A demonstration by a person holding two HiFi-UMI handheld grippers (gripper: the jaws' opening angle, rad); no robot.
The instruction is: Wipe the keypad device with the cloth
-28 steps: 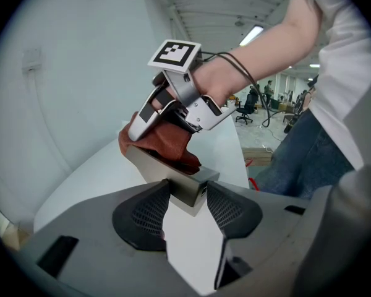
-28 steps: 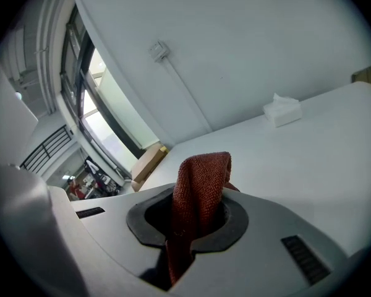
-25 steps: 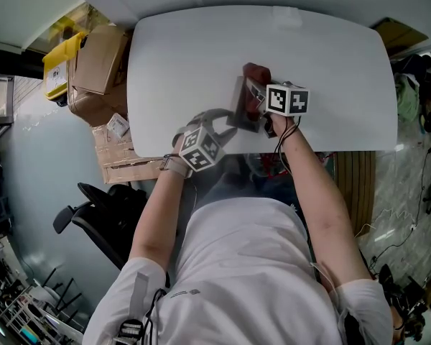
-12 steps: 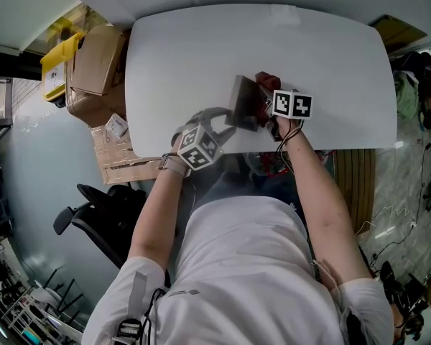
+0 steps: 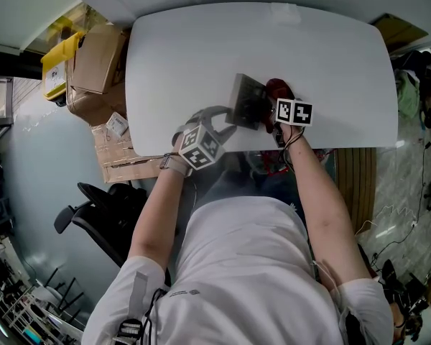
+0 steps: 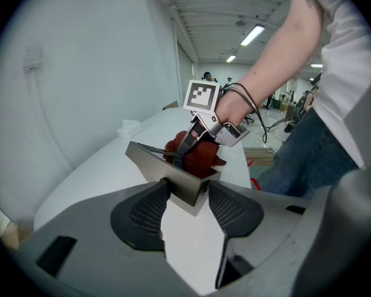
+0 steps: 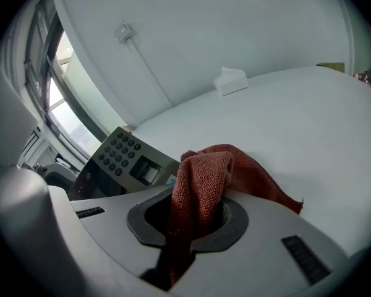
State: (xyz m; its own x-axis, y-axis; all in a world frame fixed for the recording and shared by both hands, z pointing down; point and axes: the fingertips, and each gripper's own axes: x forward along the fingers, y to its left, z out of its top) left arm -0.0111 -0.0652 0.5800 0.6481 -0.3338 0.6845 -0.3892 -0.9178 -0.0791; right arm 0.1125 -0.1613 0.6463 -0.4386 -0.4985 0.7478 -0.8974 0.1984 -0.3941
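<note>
At the near edge of the table (image 5: pixel 201 42), about midway along it, your left tool (image 6: pixel 187 189) points away from you with its jaws spread wide. One jaw sits at each side of the keypad's (image 5: pixel 246 99) near end. The tips lie close against its sides, but with the jaws this far apart I judge the tool released rather than clamped. In that position it works as a fence: the keypad can't slide toward you or twist far under a push from the cloth (image 7: pixel 204 178), and you can close on it without moving.

The keypad sits just beyond those jaws, near the table's near edge, with its sloped key face turned up and toward your right tool (image 7: pixel 195 218). That leaves the buttons bare and open to a stroke from that side.

Your right tool is clenched on the cloth. A thick red fold stands out past the jaw tips and a loose tail lies on the table. Bunched like that, fabric rather than the jaws would meet the keys. The fold is just beside the keypad's right edge, not on the keys, so I read this as a pause off the face or the end of a pass.

Close to the table's far edge lies a small white wad (image 7: pixel 230 79), well apart from all this.
</note>
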